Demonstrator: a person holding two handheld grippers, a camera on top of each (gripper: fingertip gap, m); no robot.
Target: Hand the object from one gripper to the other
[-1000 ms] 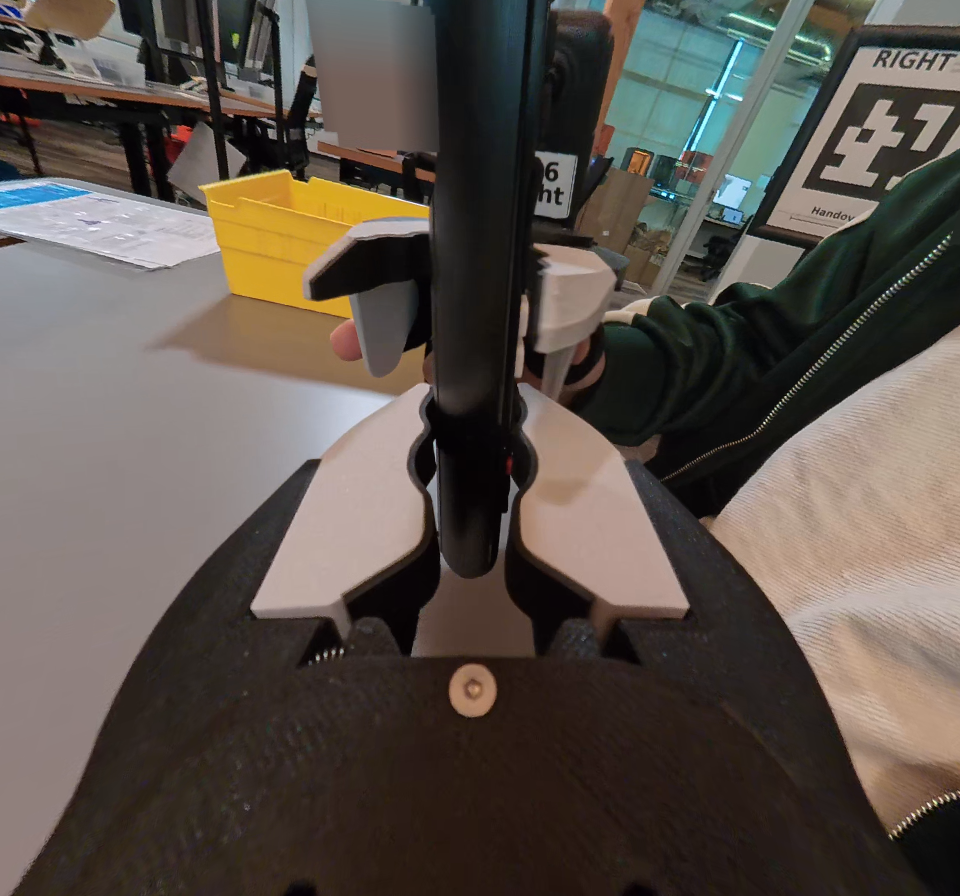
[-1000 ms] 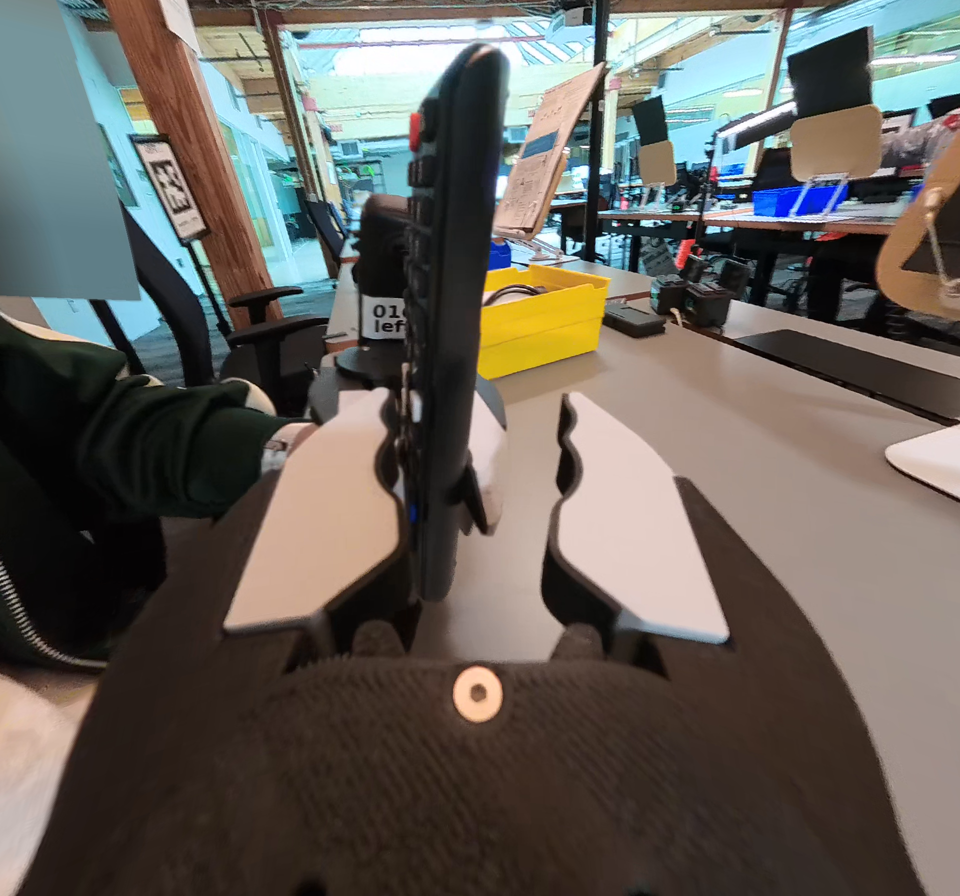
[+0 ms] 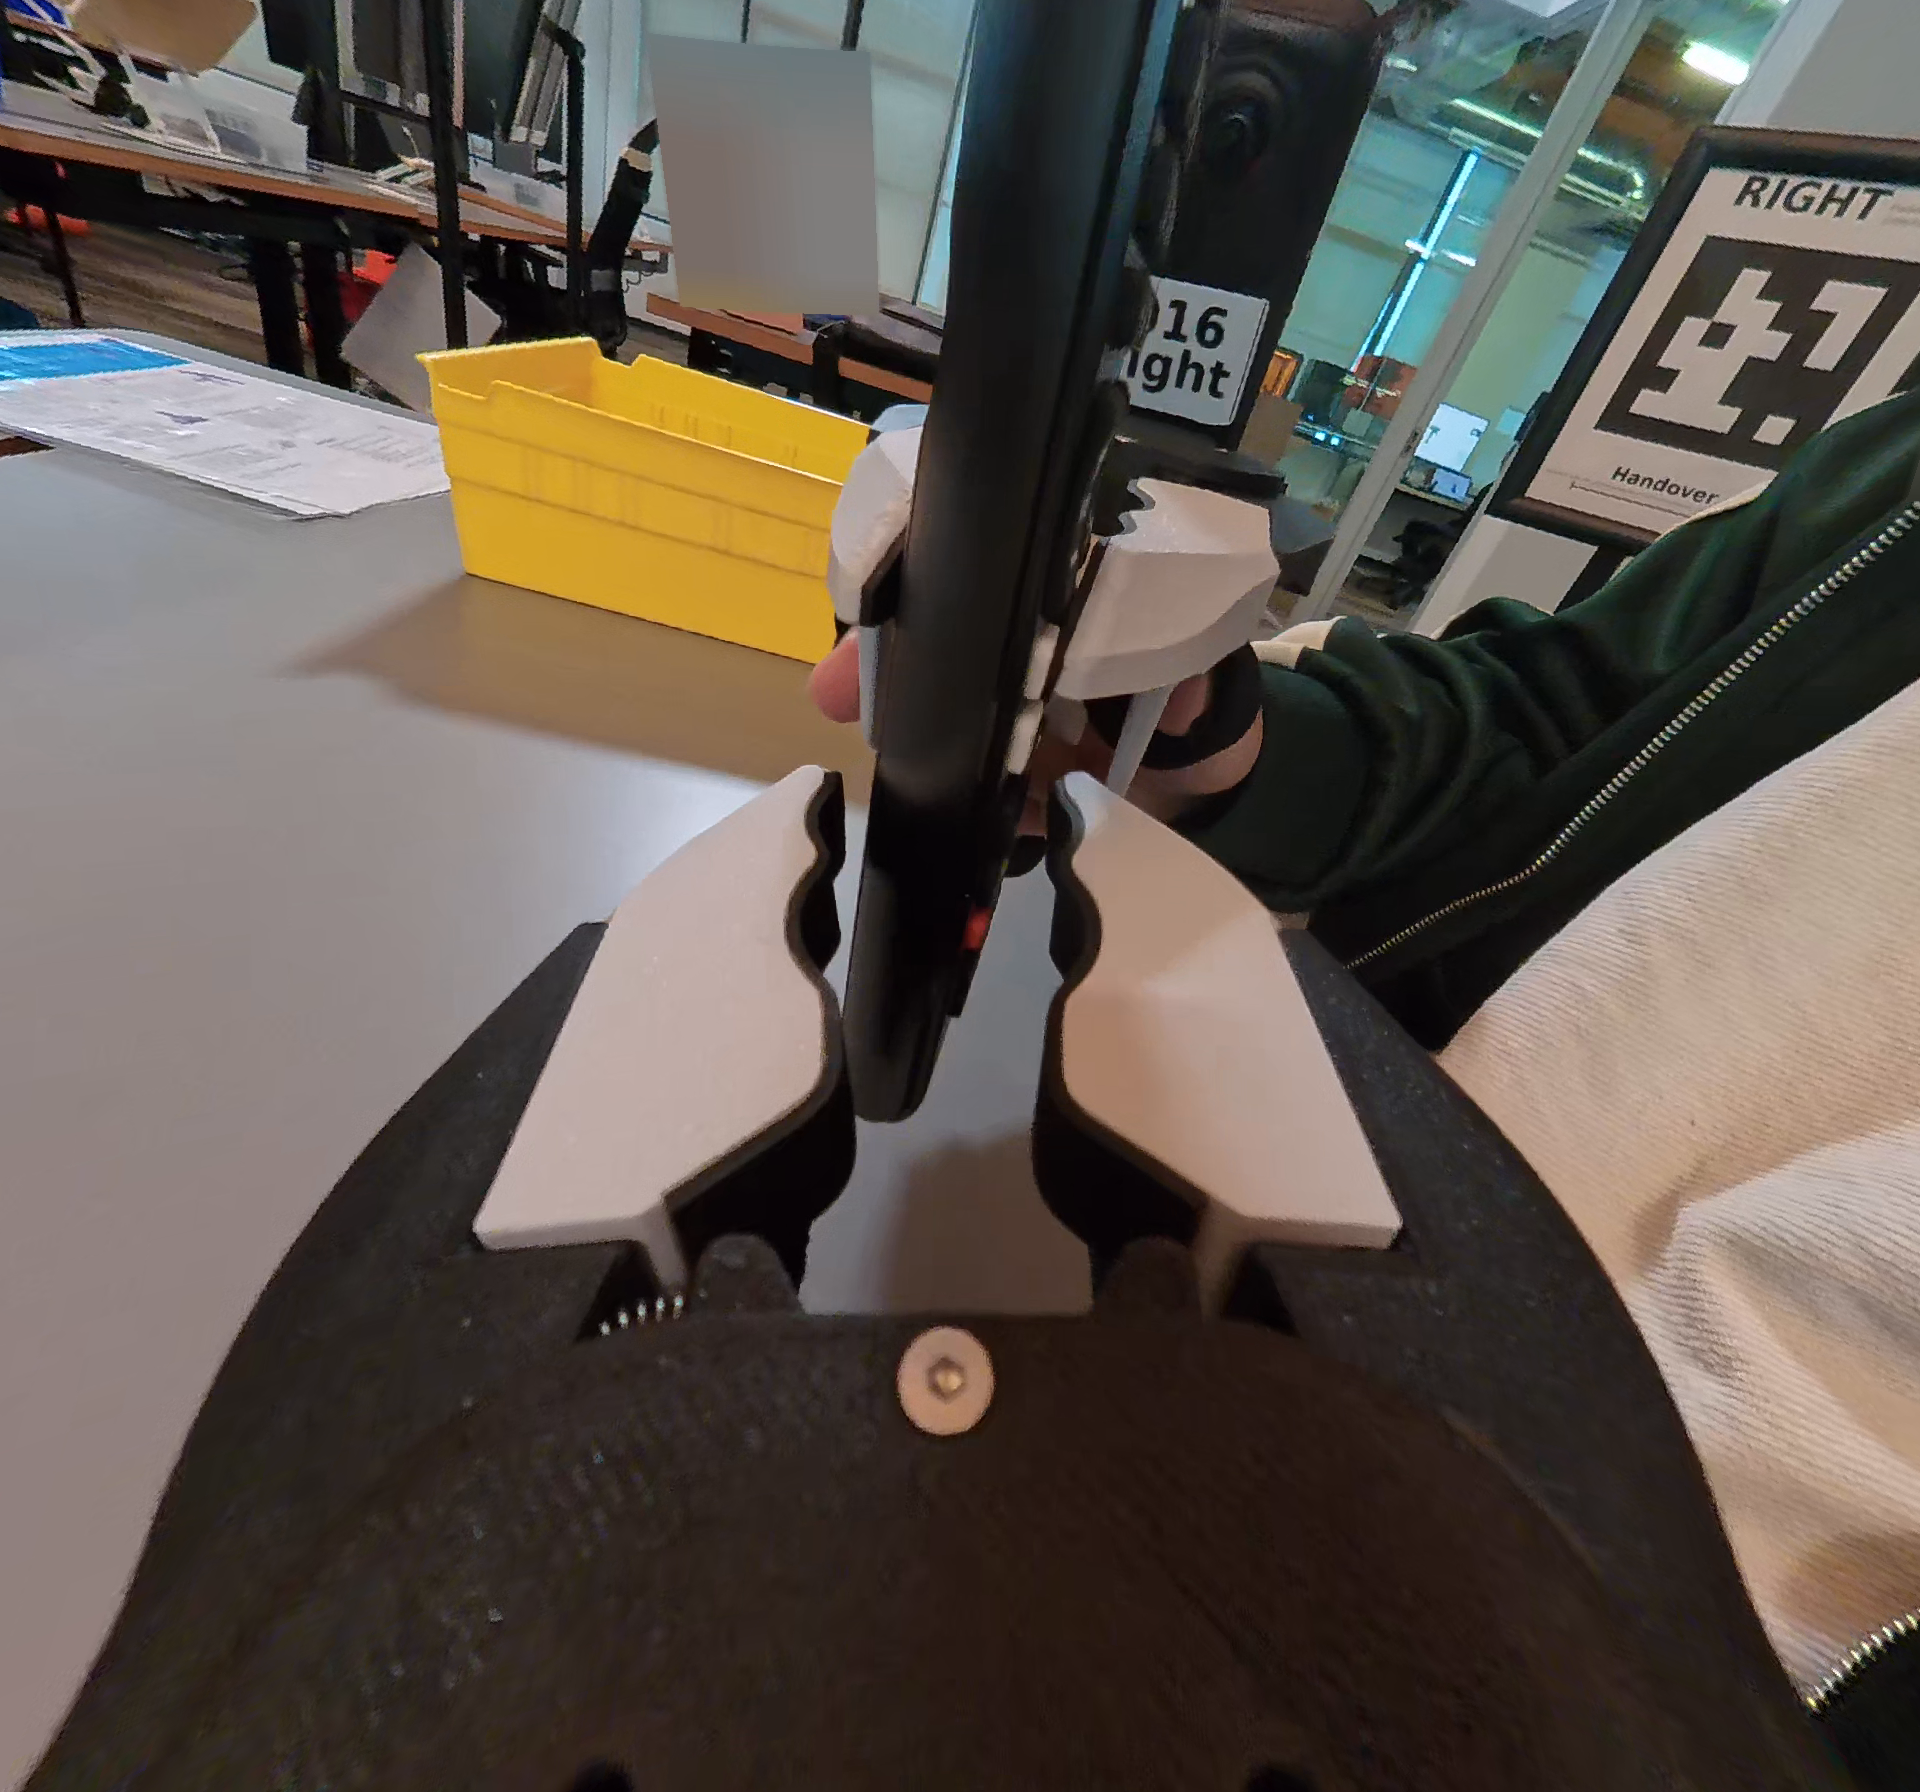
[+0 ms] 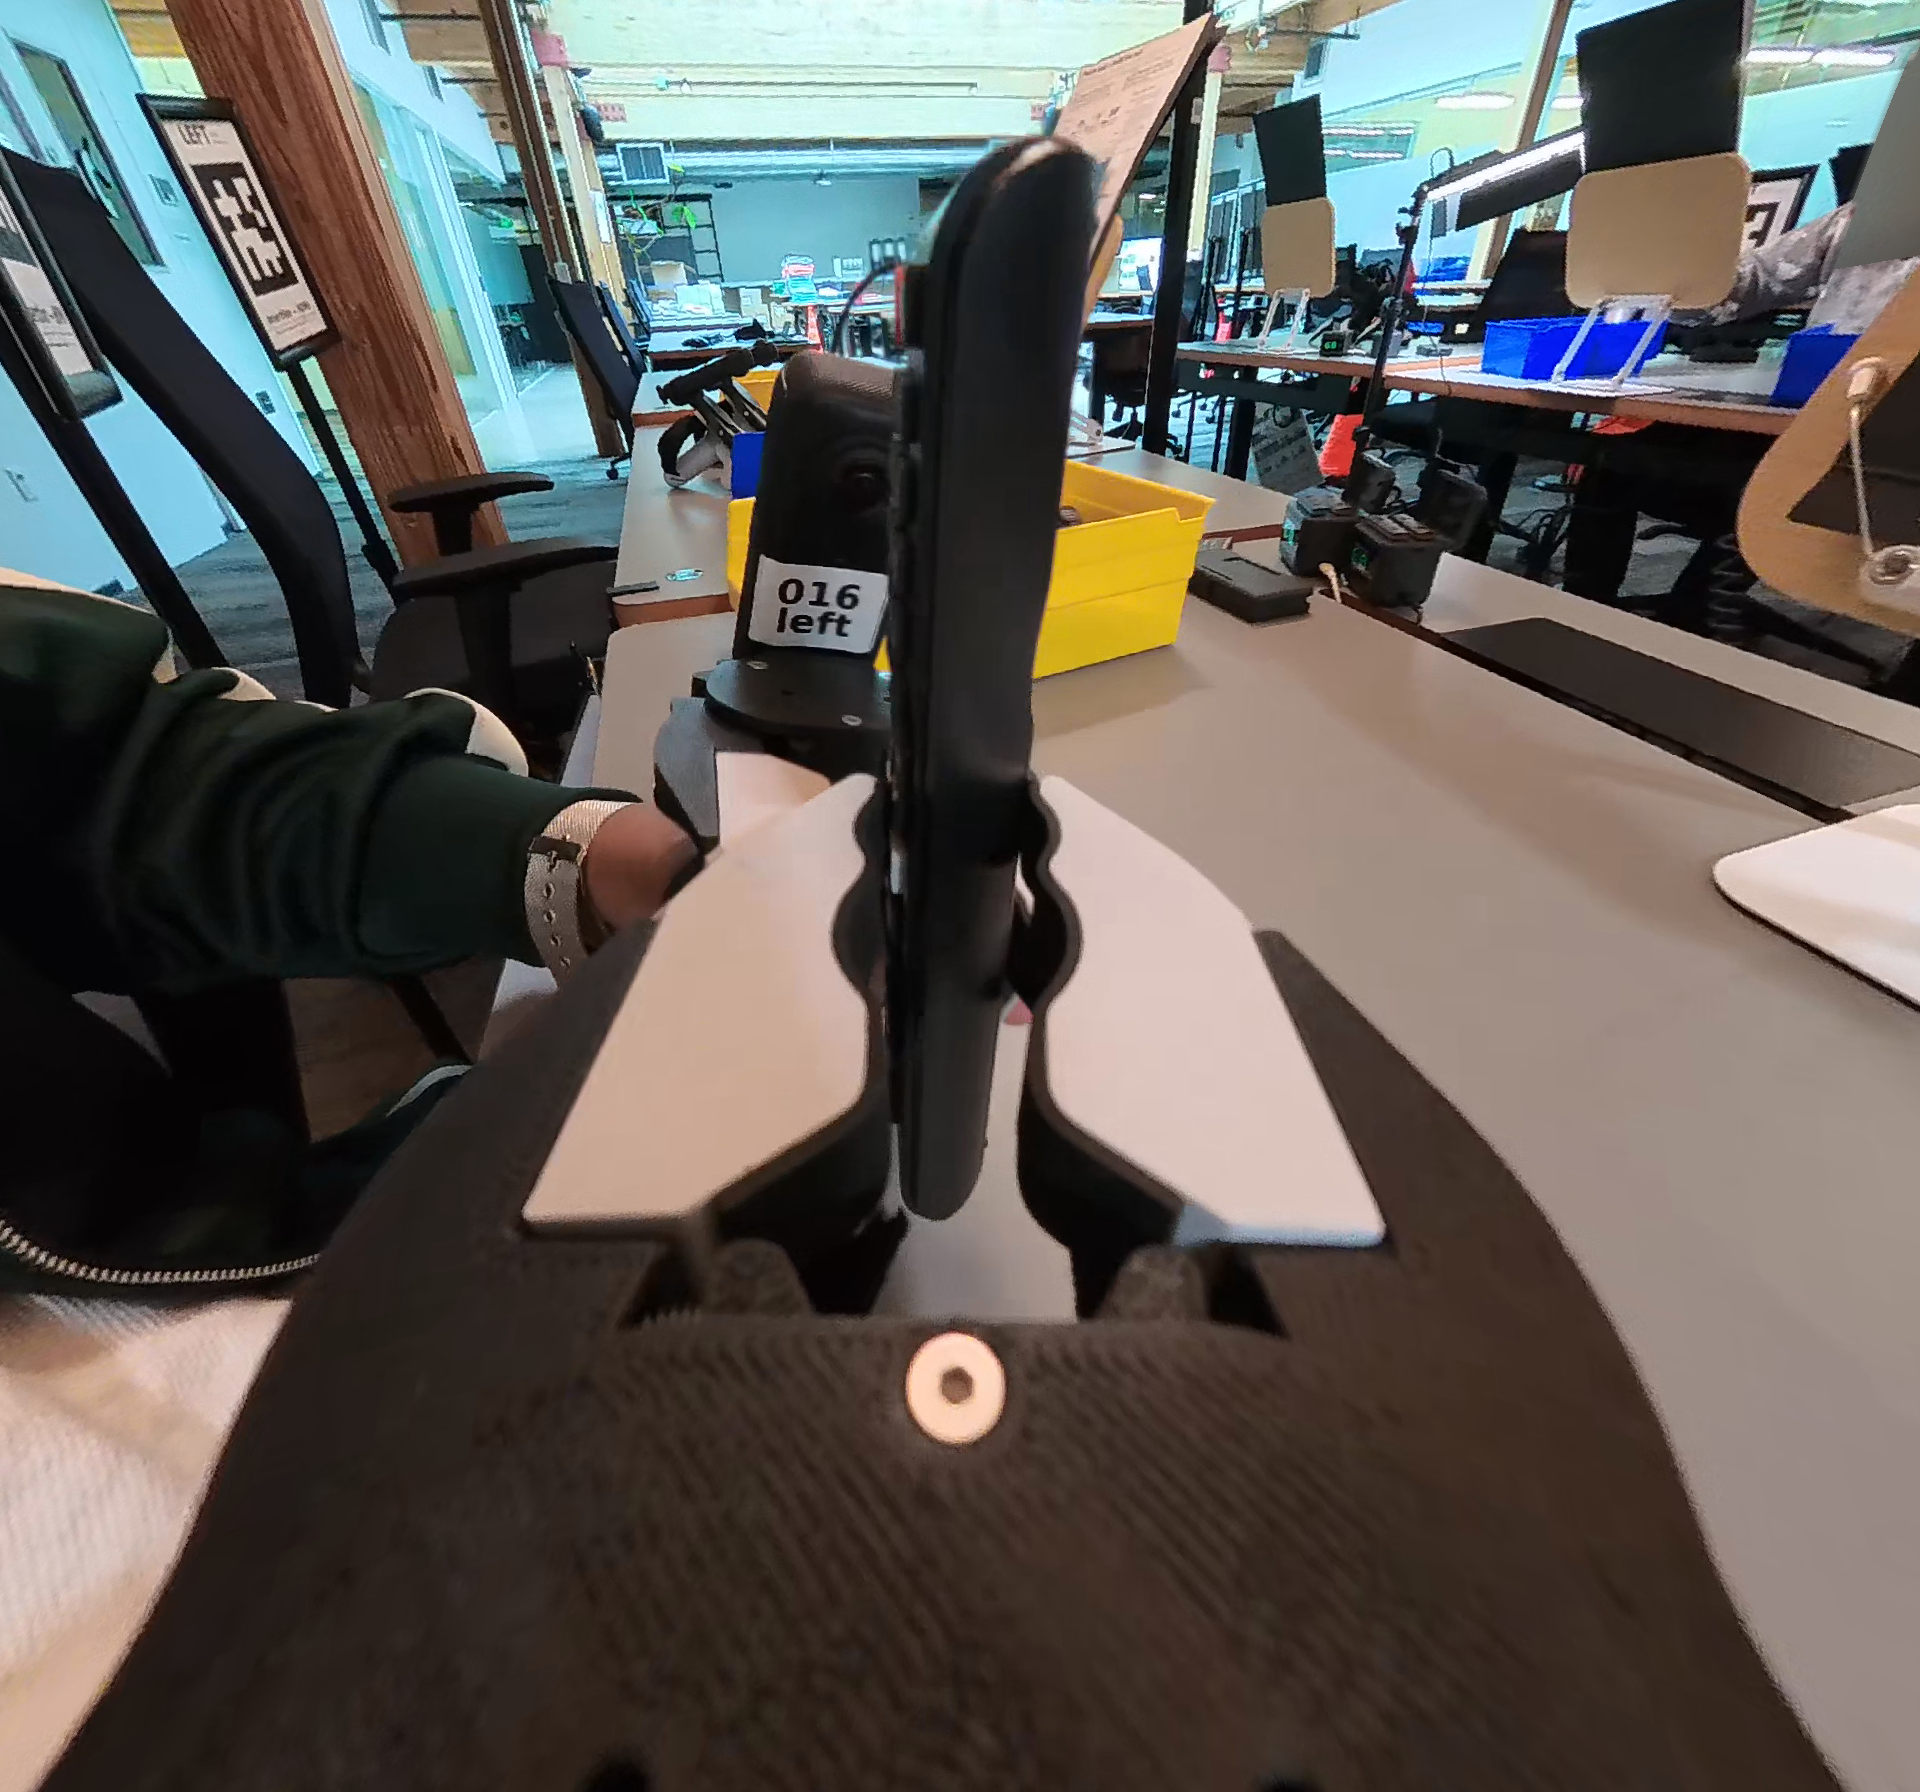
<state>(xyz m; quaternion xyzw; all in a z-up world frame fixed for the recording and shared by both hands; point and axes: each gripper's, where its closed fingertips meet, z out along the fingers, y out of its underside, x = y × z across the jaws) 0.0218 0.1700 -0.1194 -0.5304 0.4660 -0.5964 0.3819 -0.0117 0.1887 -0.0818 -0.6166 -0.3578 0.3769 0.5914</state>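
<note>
Black remote upright at frame centre above the grey surface — clenched in the right tongs to take its weight, left tongs spread and released around its lower end — apparently so it can pull free.

Right gripper fingers clamp upright black remote.

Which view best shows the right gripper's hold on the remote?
The right wrist view: the right gripper has both jaws pressed on the black remote control. The left wrist view shows that grip farther off, and the left gripper open around the remote's lower end.
</note>
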